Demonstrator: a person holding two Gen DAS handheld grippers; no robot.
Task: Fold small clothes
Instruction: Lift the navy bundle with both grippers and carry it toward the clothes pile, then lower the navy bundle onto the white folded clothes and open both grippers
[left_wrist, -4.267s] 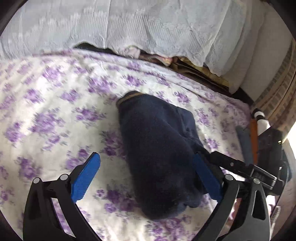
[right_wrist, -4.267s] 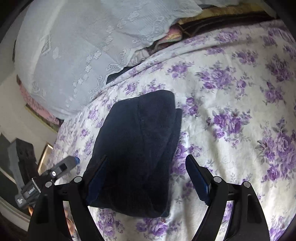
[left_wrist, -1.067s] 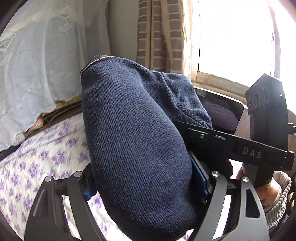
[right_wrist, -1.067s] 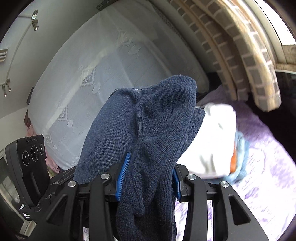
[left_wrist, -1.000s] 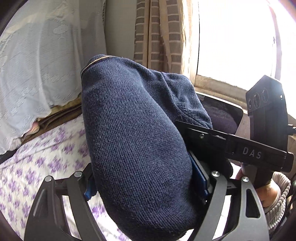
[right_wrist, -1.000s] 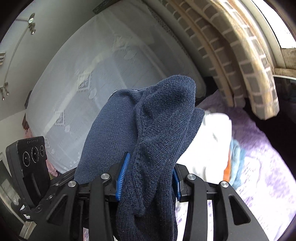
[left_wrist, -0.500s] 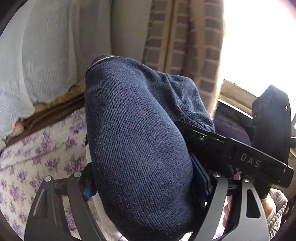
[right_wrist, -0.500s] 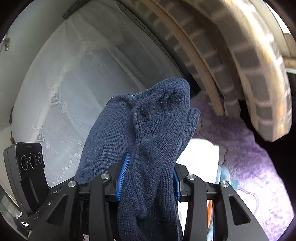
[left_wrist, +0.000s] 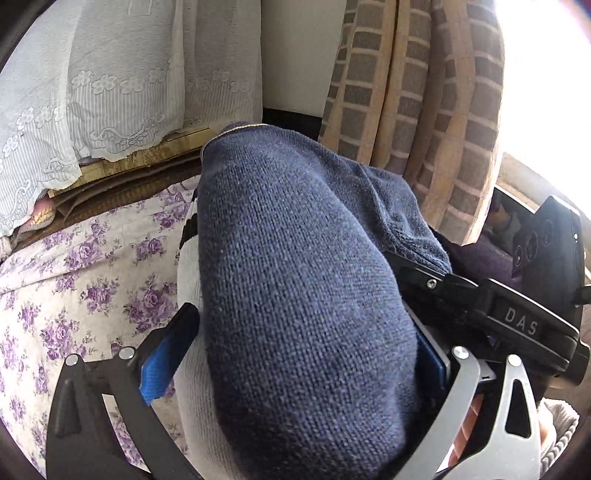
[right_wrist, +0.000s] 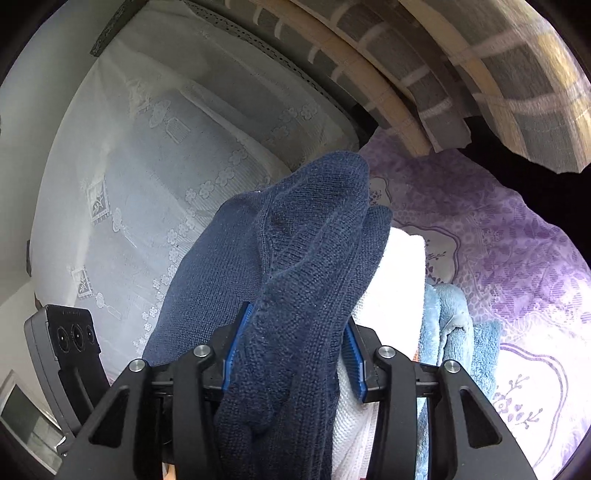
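Note:
A folded navy knit garment (left_wrist: 306, 295) fills the middle of the left wrist view and also shows in the right wrist view (right_wrist: 291, 266). My right gripper (right_wrist: 293, 354) is shut on its folded edge. My left gripper (left_wrist: 295, 354) has its blue pads spread apart; the left pad stands clear of the garment, which rests against the right pad. The garment lies over a pile of folded clothes: a white piece (right_wrist: 399, 280) and a light blue fleece piece (right_wrist: 454, 325). The white piece also shows under the garment in the left wrist view (left_wrist: 192, 369).
The bed has a purple-flowered sheet (left_wrist: 74, 280). A purple patterned blanket (right_wrist: 517, 251) lies beyond the pile. A white lace cover (left_wrist: 92, 81) hangs at the back. A checked brown curtain (left_wrist: 424, 92) hangs by the bright window. The right gripper's body (left_wrist: 517, 317) is close on the right.
Both grippers carried the garment from the open bed over to the pile of folded clothes and lowered it. The left gripper's pads have opened; the right stays clamped.

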